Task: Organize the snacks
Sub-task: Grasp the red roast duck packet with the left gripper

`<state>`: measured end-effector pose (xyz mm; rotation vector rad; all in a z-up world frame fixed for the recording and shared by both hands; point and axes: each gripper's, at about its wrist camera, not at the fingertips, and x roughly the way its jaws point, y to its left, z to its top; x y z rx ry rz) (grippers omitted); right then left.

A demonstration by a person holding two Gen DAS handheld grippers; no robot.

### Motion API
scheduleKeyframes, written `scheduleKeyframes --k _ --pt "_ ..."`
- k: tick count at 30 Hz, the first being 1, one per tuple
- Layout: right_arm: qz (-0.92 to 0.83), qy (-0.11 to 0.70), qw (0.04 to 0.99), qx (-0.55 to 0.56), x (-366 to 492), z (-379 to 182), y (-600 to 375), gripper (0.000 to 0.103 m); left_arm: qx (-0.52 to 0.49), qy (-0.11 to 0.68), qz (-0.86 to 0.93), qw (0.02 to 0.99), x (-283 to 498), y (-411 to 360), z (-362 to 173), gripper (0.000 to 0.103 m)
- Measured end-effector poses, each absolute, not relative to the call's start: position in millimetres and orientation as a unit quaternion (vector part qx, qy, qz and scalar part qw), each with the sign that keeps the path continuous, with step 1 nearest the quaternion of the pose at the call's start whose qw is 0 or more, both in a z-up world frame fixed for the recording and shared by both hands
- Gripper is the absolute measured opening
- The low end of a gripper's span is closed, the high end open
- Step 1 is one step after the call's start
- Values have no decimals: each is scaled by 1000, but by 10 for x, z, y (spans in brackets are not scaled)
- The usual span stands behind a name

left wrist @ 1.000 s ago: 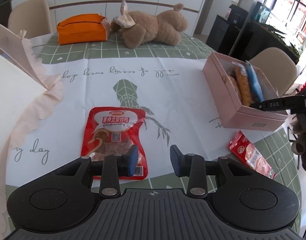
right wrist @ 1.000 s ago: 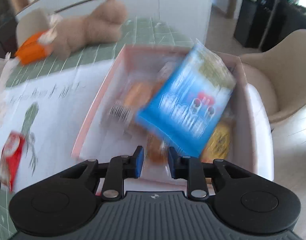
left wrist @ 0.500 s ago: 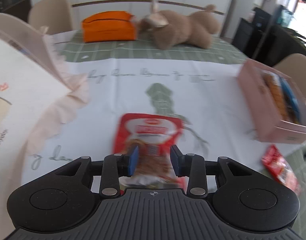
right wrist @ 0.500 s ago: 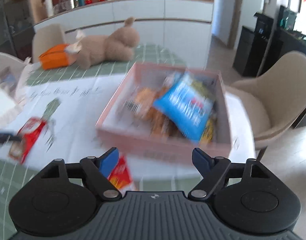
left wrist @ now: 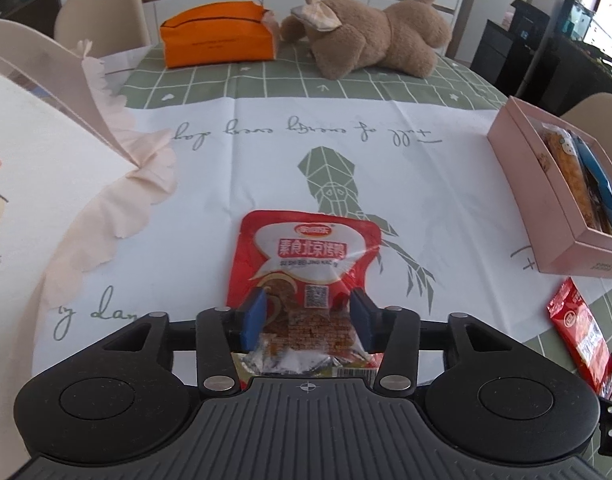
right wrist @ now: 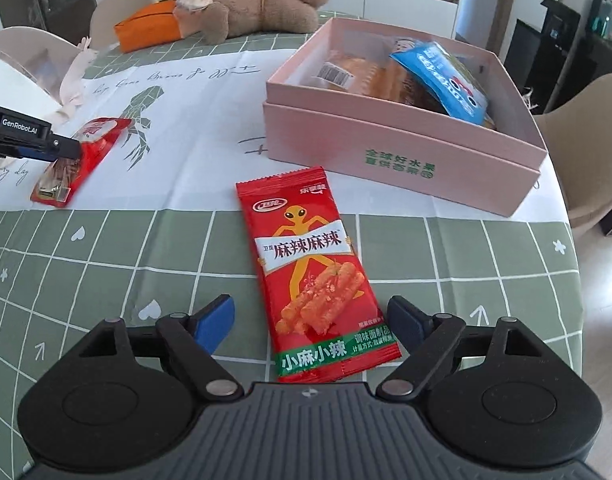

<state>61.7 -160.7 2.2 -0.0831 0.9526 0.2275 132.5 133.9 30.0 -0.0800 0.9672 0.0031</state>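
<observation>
Both grippers are lining up pickups. The left gripper (left wrist: 306, 322), fingers just widened, straddles a red pouch (left wrist: 302, 276) on the table (left wrist: 234, 184); the right gripper (right wrist: 311, 320), fingers wide, frames a red packet (right wrist: 309, 264). Next, each must close, then carry to the pink box (right wrist: 401, 160).

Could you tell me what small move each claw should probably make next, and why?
Probably lower and close both. The left claw has just been opening and now straddles the red duck-flavour pouch, pads not pressing. The right claw, open, straddles the red alien-print packet on the table. Both snacks lie outside the pink box, which already holds others.
</observation>
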Motion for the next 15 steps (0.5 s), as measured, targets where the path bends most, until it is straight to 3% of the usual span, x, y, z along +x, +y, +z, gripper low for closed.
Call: scheduleKeyframes --k 11,15 --pt "108 443 889 -49 686 36 -1577 84 -51 473 -135 869 1300 1164 273 54" --pt "107 437 892 -42 725 44 -1568 84 -67 472 -95 874 1335 1114 274 53"
